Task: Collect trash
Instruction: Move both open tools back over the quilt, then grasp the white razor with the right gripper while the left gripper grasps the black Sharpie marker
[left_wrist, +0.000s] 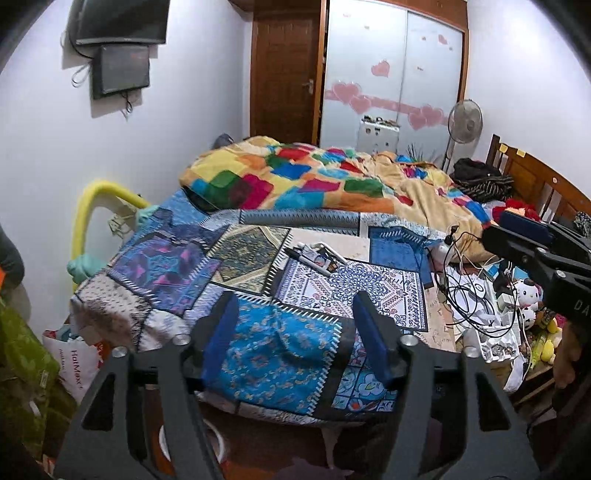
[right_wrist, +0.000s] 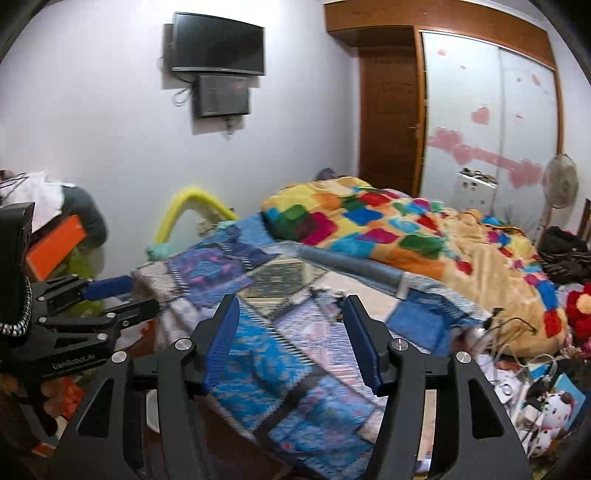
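A small heap of trash (left_wrist: 317, 258), white wrappers and a black pen-like stick, lies on the patchwork quilt (left_wrist: 177, 266) in the middle of the bed. In the blurred right wrist view the heap (right_wrist: 328, 299) shows only faintly. My left gripper (left_wrist: 295, 314) is open and empty above the bed's near corner, well short of the heap. My right gripper (right_wrist: 291, 325) is open and empty, also over the near part of the bed. Each gripper shows in the other's view, the right one at the right (left_wrist: 532, 236) and the left one at the left (right_wrist: 107, 295).
A bright checkered blanket (left_wrist: 295, 177) is bunched at the bed's far end. Cables, papers and plush toys (left_wrist: 491, 302) crowd the right side. A yellow rail (left_wrist: 92, 206) and bags (left_wrist: 74, 362) stand on the left by the wall. A fan (left_wrist: 465, 125) stands by the wardrobe.
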